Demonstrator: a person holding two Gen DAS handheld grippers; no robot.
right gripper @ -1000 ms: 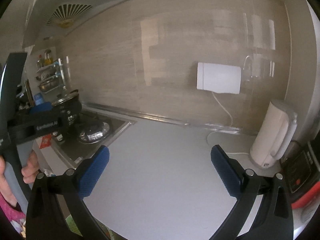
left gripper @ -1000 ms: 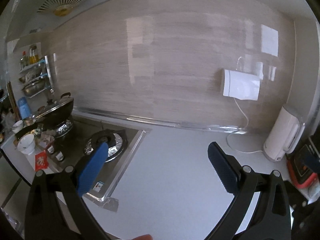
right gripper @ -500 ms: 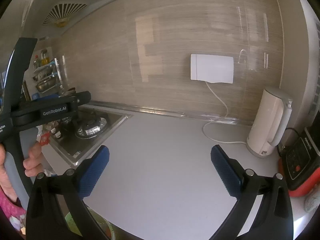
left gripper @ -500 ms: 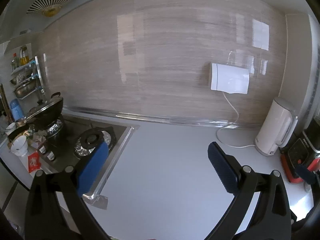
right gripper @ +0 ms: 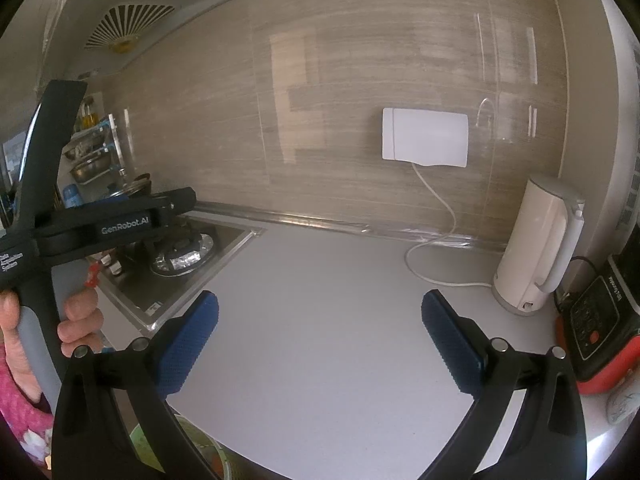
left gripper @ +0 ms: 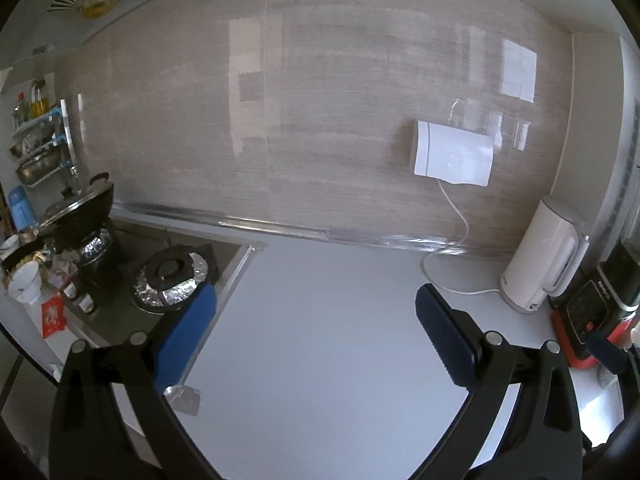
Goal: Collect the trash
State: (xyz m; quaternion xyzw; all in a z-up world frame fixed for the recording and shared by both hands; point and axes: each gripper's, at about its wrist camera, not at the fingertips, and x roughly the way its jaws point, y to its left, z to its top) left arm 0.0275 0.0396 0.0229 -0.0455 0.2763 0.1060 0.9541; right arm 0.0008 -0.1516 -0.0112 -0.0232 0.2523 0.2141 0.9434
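Both grippers: black plastic frames, silver screw heads at the joints, blue ribbed pads (right gripper: 188,344) on the fingers. Left gripper (right gripper: 112,224) carries white "GenRobot.AI" lettering and a grey handle. Pink floral sleeve (right gripper: 24,412) at near left.

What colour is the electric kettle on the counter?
White, tall plastic kettle with a pale grey base; the right wrist view shows it best.

Left gripper (right gripper: 120,220) now reaches further across the stove (right gripper: 176,256).
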